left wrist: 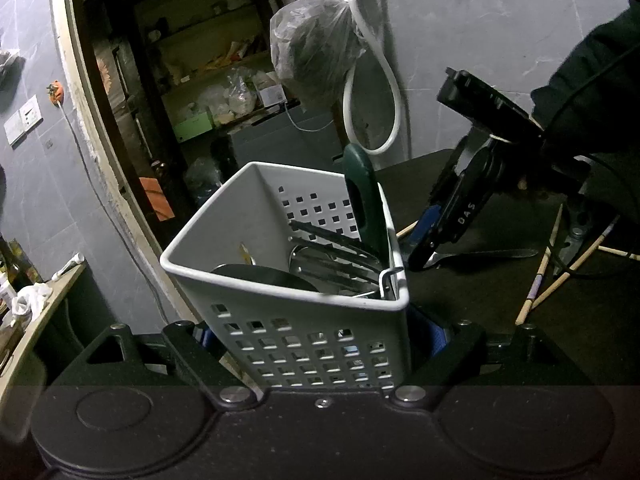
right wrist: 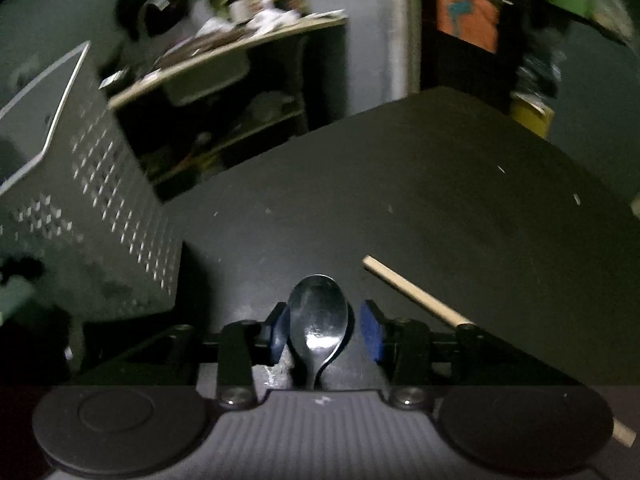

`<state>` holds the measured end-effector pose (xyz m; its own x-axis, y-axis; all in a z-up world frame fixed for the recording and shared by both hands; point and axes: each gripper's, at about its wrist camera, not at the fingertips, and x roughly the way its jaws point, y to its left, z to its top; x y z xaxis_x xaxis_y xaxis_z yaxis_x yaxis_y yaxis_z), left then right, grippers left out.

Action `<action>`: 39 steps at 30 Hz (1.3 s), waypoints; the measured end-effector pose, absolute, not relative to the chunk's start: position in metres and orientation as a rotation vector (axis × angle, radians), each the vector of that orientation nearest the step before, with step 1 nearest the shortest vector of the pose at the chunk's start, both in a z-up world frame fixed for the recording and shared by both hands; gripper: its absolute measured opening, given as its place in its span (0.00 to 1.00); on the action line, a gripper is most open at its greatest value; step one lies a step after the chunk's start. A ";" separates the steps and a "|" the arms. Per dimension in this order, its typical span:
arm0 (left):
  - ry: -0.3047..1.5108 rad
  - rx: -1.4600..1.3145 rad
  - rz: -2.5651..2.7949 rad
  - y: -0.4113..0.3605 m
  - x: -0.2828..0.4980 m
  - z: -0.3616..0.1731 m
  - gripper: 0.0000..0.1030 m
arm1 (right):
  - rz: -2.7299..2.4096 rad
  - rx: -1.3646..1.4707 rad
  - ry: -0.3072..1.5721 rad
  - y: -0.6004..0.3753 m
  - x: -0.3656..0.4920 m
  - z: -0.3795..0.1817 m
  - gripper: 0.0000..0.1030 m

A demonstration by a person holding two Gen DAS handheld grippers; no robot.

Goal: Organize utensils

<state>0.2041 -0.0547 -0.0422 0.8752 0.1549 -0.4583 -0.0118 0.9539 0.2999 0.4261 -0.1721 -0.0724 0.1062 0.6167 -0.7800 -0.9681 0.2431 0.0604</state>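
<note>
A white perforated basket (left wrist: 248, 208) stands tilted between the fingers of my left gripper (left wrist: 320, 336), whose blue pads press its lower walls. Inside it are a green-handled utensil (left wrist: 362, 196), black tongs (left wrist: 336, 240) and other metal pieces. In the right wrist view a metal spoon (right wrist: 318, 316) lies bowl-forward on the black table (right wrist: 440, 180) between the blue pads of my right gripper (right wrist: 326, 332). The right pad stands clear of the spoon, so the jaws are open. The left wrist view shows the right gripper (left wrist: 424, 248) tipped down over the spoon's handle (left wrist: 480, 255).
Several wooden chopsticks (left wrist: 540, 284) lie scattered on the table to the right; one chopstick (right wrist: 416, 300) passes under my right finger. The basket (right wrist: 100, 200) rises at the left of the right wrist view. A plastic bag (left wrist: 316, 48), a white hose (left wrist: 392, 88) and a cluttered side counter (left wrist: 36, 304) are behind.
</note>
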 end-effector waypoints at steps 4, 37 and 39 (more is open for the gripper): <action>0.497 0.292 0.093 -0.055 0.205 -0.043 0.87 | 1.291 -0.608 0.767 -0.161 0.422 -0.072 0.18; 0.489 0.264 0.076 -0.047 0.209 -0.050 0.87 | 1.059 -0.908 0.617 -0.108 0.367 -0.072 0.02; 0.489 0.264 0.076 -0.047 0.209 -0.050 0.86 | 1.054 -0.882 0.629 -0.109 0.372 -0.069 0.02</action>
<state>0.2086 -0.0474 -0.0495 0.8807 0.1350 -0.4541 -0.0093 0.9633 0.2682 0.3716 -0.1092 -0.0687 0.3796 0.4674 -0.7984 -0.9246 0.2219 -0.3096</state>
